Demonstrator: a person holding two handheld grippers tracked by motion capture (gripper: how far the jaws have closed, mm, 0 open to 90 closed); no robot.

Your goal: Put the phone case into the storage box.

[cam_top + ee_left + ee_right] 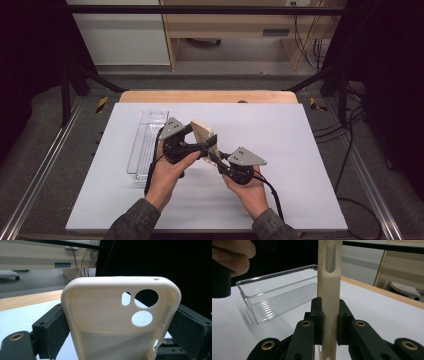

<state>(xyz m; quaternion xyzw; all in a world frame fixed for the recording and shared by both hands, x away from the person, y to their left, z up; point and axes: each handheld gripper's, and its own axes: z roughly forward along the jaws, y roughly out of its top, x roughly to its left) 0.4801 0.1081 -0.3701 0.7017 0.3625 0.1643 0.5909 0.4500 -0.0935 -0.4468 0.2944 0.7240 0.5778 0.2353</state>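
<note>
Here, both hands meet above the desk (300, 150). The left claw (120, 322) grips the cream phone case (117, 322) across its width, and the right claw (329, 322) clamps its thin edge. The case's long axis rises steeply from the claws, camera holes uppermost.

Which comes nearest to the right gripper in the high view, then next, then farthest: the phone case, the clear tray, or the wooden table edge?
1. phone case: clamped edge-on in the right gripper fingers, above the table.
2. clear tray: to its left, lying on the white mat.
3. wooden table edge: farthest, along the far side beyond the mat.
</note>
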